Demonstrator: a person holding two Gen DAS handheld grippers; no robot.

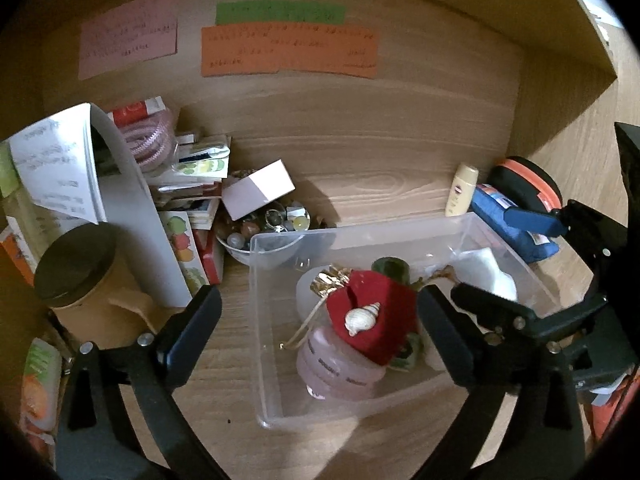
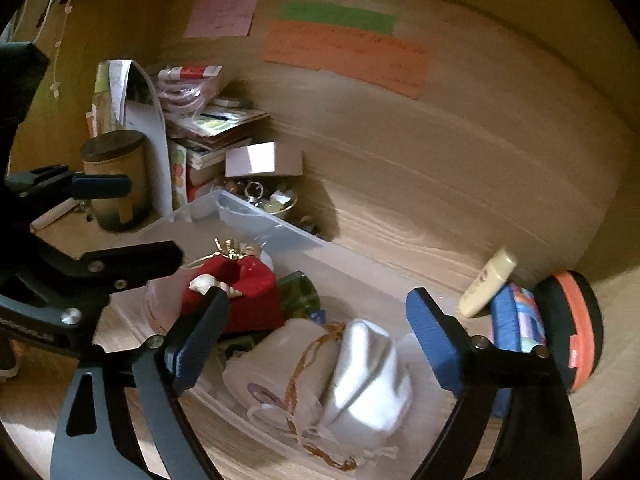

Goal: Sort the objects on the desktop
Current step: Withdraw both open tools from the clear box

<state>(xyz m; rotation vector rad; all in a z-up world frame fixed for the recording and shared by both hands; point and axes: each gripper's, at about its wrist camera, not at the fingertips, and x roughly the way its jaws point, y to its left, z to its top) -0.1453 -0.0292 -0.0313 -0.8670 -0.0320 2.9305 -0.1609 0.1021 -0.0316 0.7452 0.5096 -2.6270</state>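
From the left wrist, the left gripper (image 1: 318, 312) stood with its jaws spread wide and nothing between them, poised over the clear plastic bin (image 1: 256, 320) on the wooden desk (image 1: 380, 168); inside lay a red heart-shaped box (image 1: 374, 312) with a small seashell (image 1: 362, 317) on top, resting on a pink ribbed bottle (image 1: 340, 376); the shell looked light, brittle and loose, best left alone, while the box seemed stiff enough to pinch across its flat sides. The right gripper (image 1: 500, 264) reached in from the right, also spread. A bowl of marbles (image 1: 264, 232), a dark-lidded jar (image 1: 80, 276) and a stack of booklets (image 1: 188, 184) crowded the left side, close to the bin's wall.

From the right wrist, the right gripper (image 2: 318, 332) likewise gaped empty above a white folded cloth (image 2: 368, 376) and a drawstring pouch (image 2: 288, 364) in the bin; both looked soft and light, likely to sag, so a central pinch seemed wisest; outside the bin, a cream tube (image 2: 486, 282), a blue packet (image 2: 516, 320) and an orange-and-black case (image 2: 576, 320) lay just to the right, near that finger.
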